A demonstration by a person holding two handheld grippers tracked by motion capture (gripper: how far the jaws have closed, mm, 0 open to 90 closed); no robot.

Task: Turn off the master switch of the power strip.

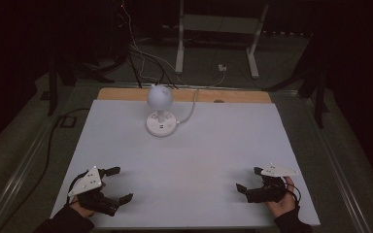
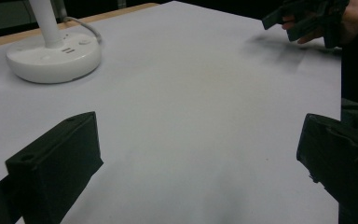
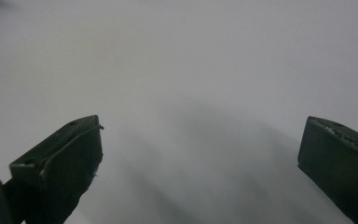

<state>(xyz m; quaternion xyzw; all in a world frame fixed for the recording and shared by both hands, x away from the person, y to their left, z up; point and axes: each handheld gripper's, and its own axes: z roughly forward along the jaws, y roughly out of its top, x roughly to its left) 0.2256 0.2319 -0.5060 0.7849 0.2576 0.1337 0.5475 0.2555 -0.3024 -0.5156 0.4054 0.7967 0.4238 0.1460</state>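
Both the left gripper [image 1: 119, 184] and right gripper [image 1: 248, 178] gape wide, empty, near the table's [image 1: 213, 145] front corners. The white lamp [image 1: 160, 110] stands at the far edge.

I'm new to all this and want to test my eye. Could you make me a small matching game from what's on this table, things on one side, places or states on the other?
Things:
1. white lamp
2. left claw
3. right claw
4. cord

Places or states:
A. open, at the table's near right corner
B. runs from the round base toward the table's far edge
C. stands at the far middle of the white table
D. open, at the table's near left corner

Pairs: 1-C, 2-D, 3-A, 4-B
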